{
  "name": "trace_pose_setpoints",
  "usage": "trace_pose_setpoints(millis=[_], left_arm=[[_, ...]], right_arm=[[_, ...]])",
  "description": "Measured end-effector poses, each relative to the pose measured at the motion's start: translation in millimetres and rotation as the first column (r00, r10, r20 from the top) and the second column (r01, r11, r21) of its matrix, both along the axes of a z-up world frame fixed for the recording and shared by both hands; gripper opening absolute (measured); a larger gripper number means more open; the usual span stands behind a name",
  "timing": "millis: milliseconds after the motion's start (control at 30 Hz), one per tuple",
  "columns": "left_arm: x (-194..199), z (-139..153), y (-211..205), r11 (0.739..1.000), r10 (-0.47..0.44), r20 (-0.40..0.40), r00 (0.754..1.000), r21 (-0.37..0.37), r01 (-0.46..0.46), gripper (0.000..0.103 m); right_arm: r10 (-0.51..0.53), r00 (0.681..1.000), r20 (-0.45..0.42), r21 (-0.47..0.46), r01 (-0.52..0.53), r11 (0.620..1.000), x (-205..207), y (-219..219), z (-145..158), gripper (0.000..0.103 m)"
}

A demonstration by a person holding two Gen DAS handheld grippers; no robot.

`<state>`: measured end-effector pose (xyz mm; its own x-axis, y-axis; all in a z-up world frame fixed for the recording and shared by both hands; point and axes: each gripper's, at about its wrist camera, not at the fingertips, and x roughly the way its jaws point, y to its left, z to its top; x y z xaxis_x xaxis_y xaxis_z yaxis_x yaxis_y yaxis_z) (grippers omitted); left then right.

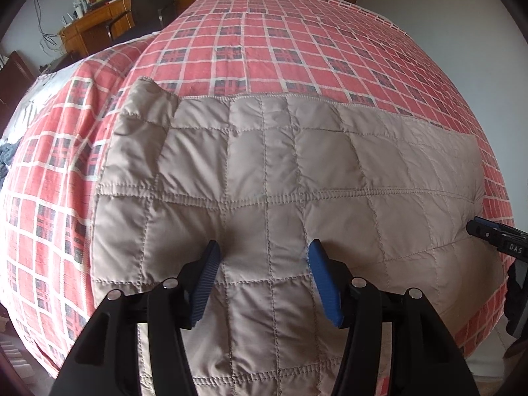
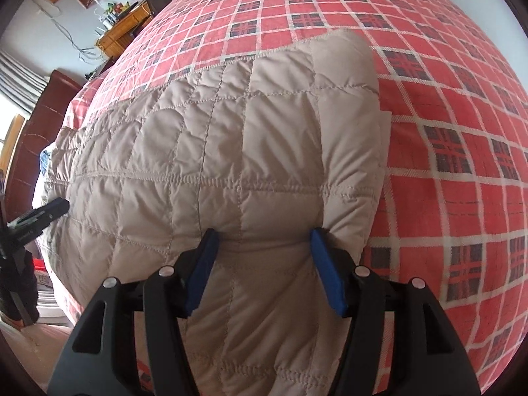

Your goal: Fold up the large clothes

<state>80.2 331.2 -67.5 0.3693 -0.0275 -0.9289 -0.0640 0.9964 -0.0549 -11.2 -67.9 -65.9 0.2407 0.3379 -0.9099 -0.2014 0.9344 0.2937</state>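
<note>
beige quilted padded jacket [image 1: 264,171] on red plaid bed cover [image 1: 297,49] | left gripper [image 1: 262,264] and right gripper [image 2: 262,254] jaws apart, pressing fabric | risk: slick puffy fabric slipping, fold springing open

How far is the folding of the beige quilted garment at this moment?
Done: the quilted garment lies spread on the checked bedcover. In hand: the left tongs and right tongs stand open with cloth between the fingers, not pinched. Left: closing, lifting the near edge and making the folds.

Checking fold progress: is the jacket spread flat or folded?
Cannot tell for sure. The jacket lies as a neat rectangle on the bed, with no sleeves showing, which suggests they are tucked in.
</note>
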Motion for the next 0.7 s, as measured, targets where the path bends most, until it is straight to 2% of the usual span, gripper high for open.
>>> trace_pose_setpoints(millis=[67,167,300,400,600,700], left_arm=[[0,2,0,1.0,-0.001,-0.001,1.0,-0.001,0.001,0.057],[-1,7,-1,1.0,0.0,0.007,1.0,-0.011,0.001,0.057],[0,17,-8,1.0,-0.02,0.031,0.999,-0.023,0.021,0.057],[3,21,-13,0.999,-0.033,0.037,0.999,-0.031,0.034,0.057],[4,20,-21,0.999,-0.04,0.039,0.998,-0.022,0.04,0.057],[4,18,-21,0.999,-0.034,0.036,0.999,-0.014,0.035,0.057]], right_arm=[[-0.015,1.0,0.017,0.016,0.015,1.0,-2,-3,14,0.06],[-0.062,0.998,0.033,0.093,0.059,0.994,-9,-22,34,0.068],[-0.122,0.992,0.01,0.122,0.12,0.985,-15,-52,38,0.07],[-0.141,0.988,-0.061,0.165,0.15,0.975,-20,-76,24,0.076],[-0.117,0.976,-0.185,0.275,0.166,0.947,-31,-91,-16,0.079],[-0.117,0.971,-0.207,0.342,0.184,0.921,-32,-96,-30,0.083]])
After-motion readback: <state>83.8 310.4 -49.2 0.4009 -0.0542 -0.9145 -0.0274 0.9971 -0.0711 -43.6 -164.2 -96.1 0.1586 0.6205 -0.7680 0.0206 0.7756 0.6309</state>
